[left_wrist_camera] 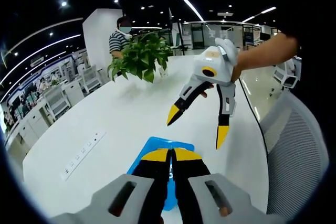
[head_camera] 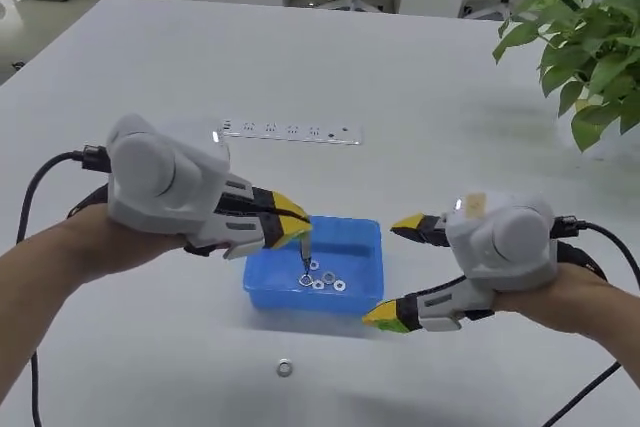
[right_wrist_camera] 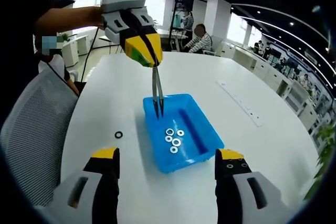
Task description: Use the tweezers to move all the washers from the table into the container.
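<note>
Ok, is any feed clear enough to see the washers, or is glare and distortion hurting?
Head view: even light, soft shadows, washers in the blue container sharp, no glare. Right gripper view: fisheye bends the table, yet the loose washer reads clearly. Left gripper view: the left gripper's shut fingers block most of the container.

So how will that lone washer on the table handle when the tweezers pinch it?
The washer lies flat on the smooth table, so it will probably skid under the tweezers rather than lift cleanly. It looks thin and small, likely light and rigid. Flat, it should not roll.
</note>
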Available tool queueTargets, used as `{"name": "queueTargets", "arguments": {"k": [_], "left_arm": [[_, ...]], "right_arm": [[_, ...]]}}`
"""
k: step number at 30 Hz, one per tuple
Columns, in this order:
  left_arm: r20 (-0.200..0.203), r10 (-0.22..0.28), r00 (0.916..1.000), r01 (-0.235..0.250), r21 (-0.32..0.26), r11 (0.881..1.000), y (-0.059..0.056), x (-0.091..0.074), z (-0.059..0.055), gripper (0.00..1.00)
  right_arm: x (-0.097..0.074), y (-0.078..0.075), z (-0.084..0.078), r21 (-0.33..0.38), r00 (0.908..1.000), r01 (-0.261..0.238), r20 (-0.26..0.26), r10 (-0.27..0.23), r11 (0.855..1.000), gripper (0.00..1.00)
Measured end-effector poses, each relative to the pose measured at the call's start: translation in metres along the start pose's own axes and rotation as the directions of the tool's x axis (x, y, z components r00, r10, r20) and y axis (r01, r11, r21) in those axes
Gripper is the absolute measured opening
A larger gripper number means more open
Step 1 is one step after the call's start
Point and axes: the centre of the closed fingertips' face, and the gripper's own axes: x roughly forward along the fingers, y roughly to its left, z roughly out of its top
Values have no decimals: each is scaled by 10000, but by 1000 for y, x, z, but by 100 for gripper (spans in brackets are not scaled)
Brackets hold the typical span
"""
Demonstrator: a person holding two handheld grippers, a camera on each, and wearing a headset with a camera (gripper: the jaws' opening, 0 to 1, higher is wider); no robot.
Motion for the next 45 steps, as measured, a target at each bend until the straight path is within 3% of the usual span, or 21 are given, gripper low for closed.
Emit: {"name": "queueTargets", "arguments": {"k": [13,24,45], "left_arm": [[-59,-47,10000,46,-106,9999,-14,-10,-5,5],[-130,-177,9998,173,-298,9994,-29,-13,-16,5],[-484,-456,9978,431,-505,9978,-49,-13,-42,5]], "right_arm": [[-4,11,-9,403,9999,160,52,-162,9991,89],[-3,22,-11,722,9996,79,257,-98,9974,100],[3,40,-21,803,9998,-170,-21,172,9966,100]]}}
